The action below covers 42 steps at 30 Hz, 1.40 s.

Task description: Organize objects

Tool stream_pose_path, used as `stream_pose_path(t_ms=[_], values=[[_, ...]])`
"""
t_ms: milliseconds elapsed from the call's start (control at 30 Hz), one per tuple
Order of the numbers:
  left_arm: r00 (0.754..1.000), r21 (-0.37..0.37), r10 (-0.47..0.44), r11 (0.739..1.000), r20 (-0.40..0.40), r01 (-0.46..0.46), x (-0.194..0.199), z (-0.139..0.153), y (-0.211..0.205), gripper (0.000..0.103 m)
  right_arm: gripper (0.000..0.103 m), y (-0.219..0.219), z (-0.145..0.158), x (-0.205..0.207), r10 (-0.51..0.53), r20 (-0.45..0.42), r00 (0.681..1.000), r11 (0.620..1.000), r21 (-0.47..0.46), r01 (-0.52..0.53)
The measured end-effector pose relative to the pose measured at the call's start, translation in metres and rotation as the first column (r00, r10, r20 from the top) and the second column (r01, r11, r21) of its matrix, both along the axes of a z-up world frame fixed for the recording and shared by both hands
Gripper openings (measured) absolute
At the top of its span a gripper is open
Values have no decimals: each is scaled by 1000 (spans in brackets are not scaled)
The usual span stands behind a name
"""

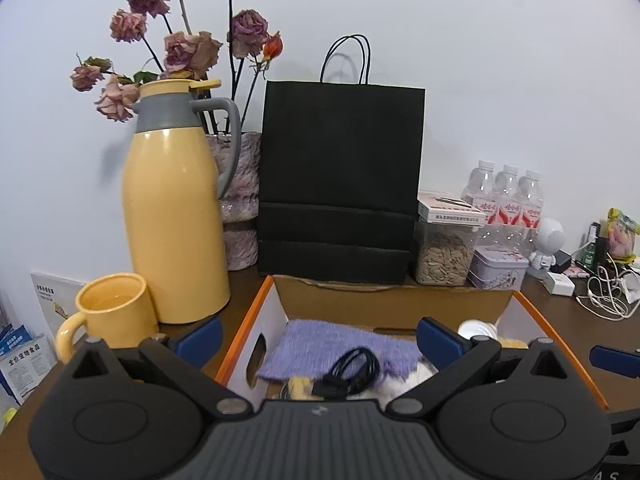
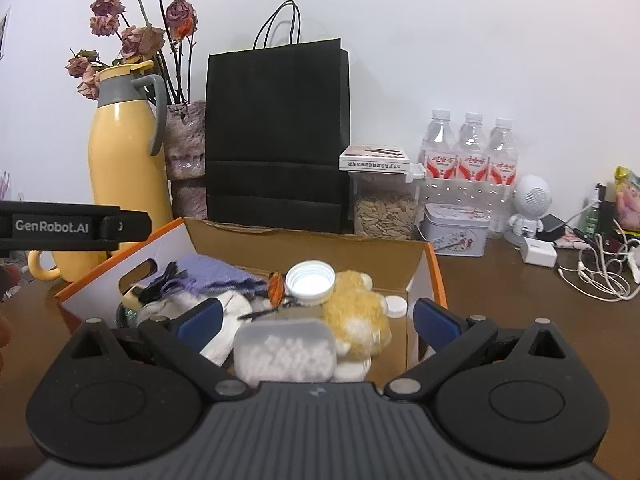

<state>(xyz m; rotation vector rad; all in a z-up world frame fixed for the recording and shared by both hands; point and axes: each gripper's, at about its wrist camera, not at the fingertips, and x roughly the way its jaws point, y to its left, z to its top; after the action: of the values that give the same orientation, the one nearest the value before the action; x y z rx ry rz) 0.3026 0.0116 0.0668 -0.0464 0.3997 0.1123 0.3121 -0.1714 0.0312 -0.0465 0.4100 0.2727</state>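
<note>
An open cardboard box with orange edges (image 1: 248, 320) (image 2: 434, 276) sits on the brown table. It holds a purple knitted cloth (image 1: 320, 344) (image 2: 216, 274), a coiled black cable (image 1: 352, 372) (image 2: 160, 282), a yellow plush toy (image 2: 356, 320), a white lid (image 2: 310, 280), small scissors (image 2: 268, 310) and a translucent case of white pellets (image 2: 286, 354). My left gripper (image 1: 318, 340) is open and empty over the box's near left side. My right gripper (image 2: 316, 320) is open and empty over the box's near edge, with the case lying between its fingers.
Behind the box stand a yellow thermos (image 1: 176, 216) (image 2: 124, 172), a yellow mug (image 1: 112, 316), a vase of dried roses (image 1: 240, 200), a black paper bag (image 1: 340, 184) (image 2: 276, 136), a seed jar (image 2: 384, 208), a tin (image 2: 456, 230), water bottles (image 2: 472, 148), and chargers with cables (image 2: 592, 272).
</note>
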Motion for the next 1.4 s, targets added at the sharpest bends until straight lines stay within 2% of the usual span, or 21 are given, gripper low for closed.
stream_pose_path(t_ms=[267,600,733,967,1400], values=[[999,20,-25,999,-21,25,-61,-4,2,103,103,-6,-3,-49,-9,-38,999,1000,-8,9],[991,27,-31,999,-131,35,-121,-27,6,103,103,-15,-7,-103,-18,-98,995,1000,-2,18],[988,22,-30,999,-151,34,-137,-32,8,103,103,-15,-6,-116,-17,-102,995,1000,1,17],[988,25,-32,999,-149,36,-150,-29,9,103,103,-16,-1,-127,-18,-95,995,1000,9,19],[987,20,-34,999,-159,38,-148,-30,6,103,103,-15,-1,-128,-17,-99,995,1000,6,18]])
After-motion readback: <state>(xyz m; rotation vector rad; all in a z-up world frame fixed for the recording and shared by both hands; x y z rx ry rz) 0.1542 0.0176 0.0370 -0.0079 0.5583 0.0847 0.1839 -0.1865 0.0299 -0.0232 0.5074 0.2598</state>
